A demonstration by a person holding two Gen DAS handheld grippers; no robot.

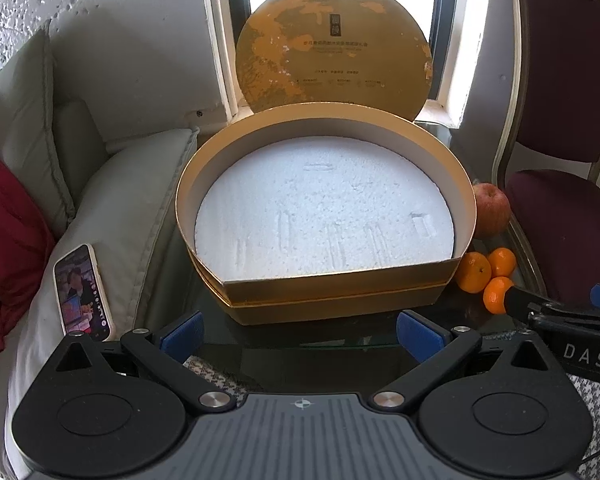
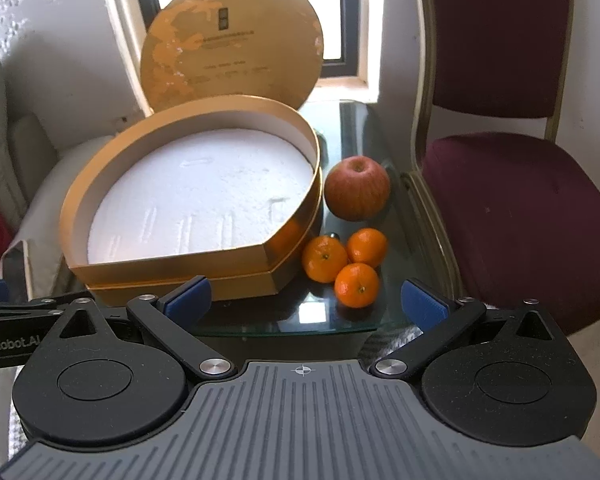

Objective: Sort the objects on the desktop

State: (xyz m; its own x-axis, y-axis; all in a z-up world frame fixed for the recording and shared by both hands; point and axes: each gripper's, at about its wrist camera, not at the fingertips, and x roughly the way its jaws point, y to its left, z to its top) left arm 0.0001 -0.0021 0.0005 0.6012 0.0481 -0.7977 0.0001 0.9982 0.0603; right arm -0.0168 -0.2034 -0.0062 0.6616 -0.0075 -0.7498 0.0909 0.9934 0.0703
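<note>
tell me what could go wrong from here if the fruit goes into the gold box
1. The three tangerines lie close to the glass table's near edge; a nudge from the open right gripper could roll one off.
2. The lid stands propped behind the gold box, so a push on the box might topple it.
3. The apple sits close beside the box wall, leaving little room for a finger on that side.

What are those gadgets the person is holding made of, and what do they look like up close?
Both look alike. The left gripper and the right gripper each have a ribbed grey body with a small crosshair mark, two round black discs, black link arms with silver rivets, and blue-padded fingers. White lettering runs along their black sides.
</note>
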